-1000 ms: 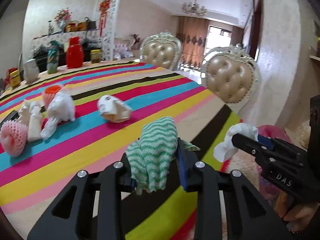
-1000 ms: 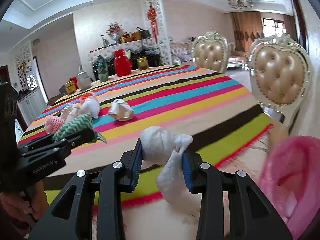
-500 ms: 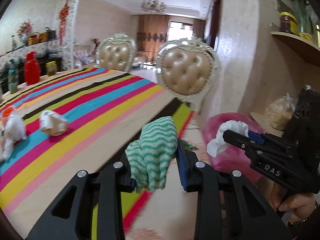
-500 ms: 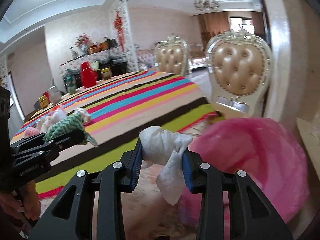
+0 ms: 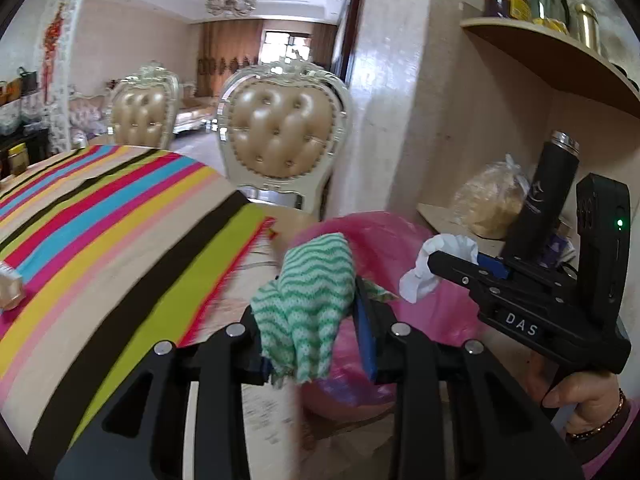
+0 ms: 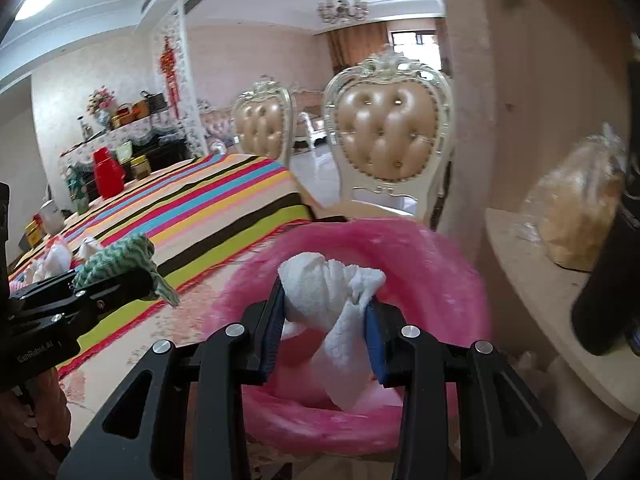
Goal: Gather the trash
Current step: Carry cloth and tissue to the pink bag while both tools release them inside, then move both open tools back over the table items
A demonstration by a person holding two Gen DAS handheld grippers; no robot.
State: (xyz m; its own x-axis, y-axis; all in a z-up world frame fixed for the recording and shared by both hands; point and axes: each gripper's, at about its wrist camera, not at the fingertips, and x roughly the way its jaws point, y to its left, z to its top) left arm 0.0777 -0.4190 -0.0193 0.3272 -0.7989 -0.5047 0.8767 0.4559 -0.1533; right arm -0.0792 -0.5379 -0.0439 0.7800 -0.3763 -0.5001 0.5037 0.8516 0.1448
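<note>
The left gripper (image 5: 316, 312) pinches one green-and-white wavy cloth (image 5: 310, 300) beyond the striped tablecloth's (image 5: 120, 240) near edge, in front of the pink-lined trash bin (image 6: 424, 280), while the right gripper (image 6: 326, 316) pinches one crumpled white tissue (image 6: 332, 292) over the bin's open mouth. Only the left wrist view shows the person's right hand (image 5: 580, 396) gripping its handle, a bracelet at the wrist, plus a black flask (image 5: 548, 196) and upper shelf (image 5: 560, 56). Only the right wrist view shows leftover trash (image 6: 60, 256) on the table's far end; two tufted chairs (image 6: 390, 132) stand behind.
</note>
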